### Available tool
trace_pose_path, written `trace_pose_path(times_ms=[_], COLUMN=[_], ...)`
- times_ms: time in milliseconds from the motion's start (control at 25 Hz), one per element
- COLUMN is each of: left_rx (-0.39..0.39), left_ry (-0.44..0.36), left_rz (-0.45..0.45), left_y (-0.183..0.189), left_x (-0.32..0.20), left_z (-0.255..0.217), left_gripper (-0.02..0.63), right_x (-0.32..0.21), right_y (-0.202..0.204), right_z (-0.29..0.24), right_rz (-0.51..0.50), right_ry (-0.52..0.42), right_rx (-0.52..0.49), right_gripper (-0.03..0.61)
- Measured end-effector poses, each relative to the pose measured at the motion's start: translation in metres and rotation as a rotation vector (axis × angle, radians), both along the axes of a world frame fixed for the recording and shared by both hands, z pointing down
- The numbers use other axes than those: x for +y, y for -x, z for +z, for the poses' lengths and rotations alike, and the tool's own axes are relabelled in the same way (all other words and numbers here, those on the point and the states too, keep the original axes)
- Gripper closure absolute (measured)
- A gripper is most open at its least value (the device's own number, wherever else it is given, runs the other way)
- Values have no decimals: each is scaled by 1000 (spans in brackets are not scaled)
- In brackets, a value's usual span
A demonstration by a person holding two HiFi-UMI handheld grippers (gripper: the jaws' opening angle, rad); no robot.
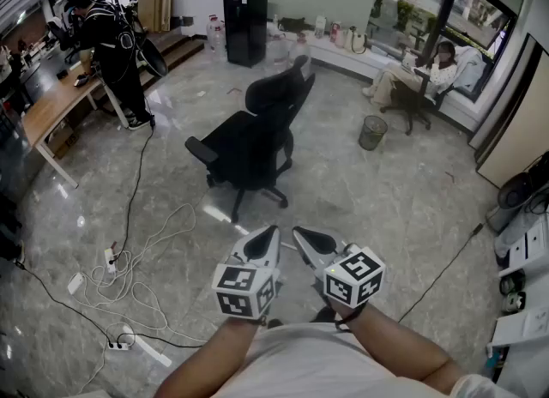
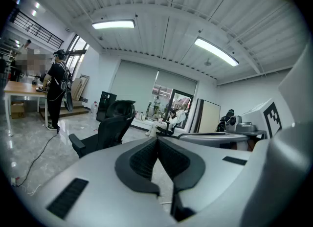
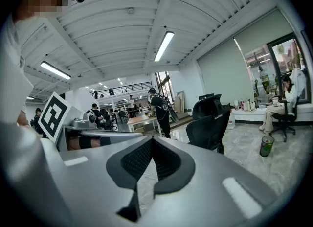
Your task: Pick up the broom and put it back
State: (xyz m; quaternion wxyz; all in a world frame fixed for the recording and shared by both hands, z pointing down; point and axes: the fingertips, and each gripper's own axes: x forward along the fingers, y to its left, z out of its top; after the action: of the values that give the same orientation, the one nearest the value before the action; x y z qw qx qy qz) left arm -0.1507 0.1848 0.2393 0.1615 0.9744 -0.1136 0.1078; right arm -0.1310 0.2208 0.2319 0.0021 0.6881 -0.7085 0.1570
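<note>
Left tongs (image 1: 271, 232) and right tongs (image 1: 298, 233) both pressed together, empty, near a black office chair (image 1: 253, 139)

A: We take the black office chair (image 1: 257, 143) as our mark; it stands on the glossy marble floor (image 1: 369, 203).

B: To the chair's right, well apart from it, we see a mesh waste bin (image 1: 372, 133), and beyond that a seated person (image 1: 420, 66) by the windows.

A: Behind the chair we see a black cabinet (image 1: 245, 14) near the far wall.

B: Far to the chair's left we find a standing person (image 1: 111, 53) in dark clothes at a wooden desk (image 1: 47, 109). On the chair's near left, looped cables (image 1: 141, 250) lie on the floor, with a power strip (image 1: 118, 345) among them.
</note>
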Motion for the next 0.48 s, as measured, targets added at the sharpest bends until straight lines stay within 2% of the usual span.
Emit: trace_pose_path(times_ms=[480], left_rx=[-10], left_ry=[1], left_rz=[-26], left_y=[-11], left_x=[-15], left_z=[2], left_gripper=[606], right_x=[-12], right_y=[-18], right_z=[-3], right_rz=[-9], right_ry=[-15], right_rx=[4], right_gripper=[575])
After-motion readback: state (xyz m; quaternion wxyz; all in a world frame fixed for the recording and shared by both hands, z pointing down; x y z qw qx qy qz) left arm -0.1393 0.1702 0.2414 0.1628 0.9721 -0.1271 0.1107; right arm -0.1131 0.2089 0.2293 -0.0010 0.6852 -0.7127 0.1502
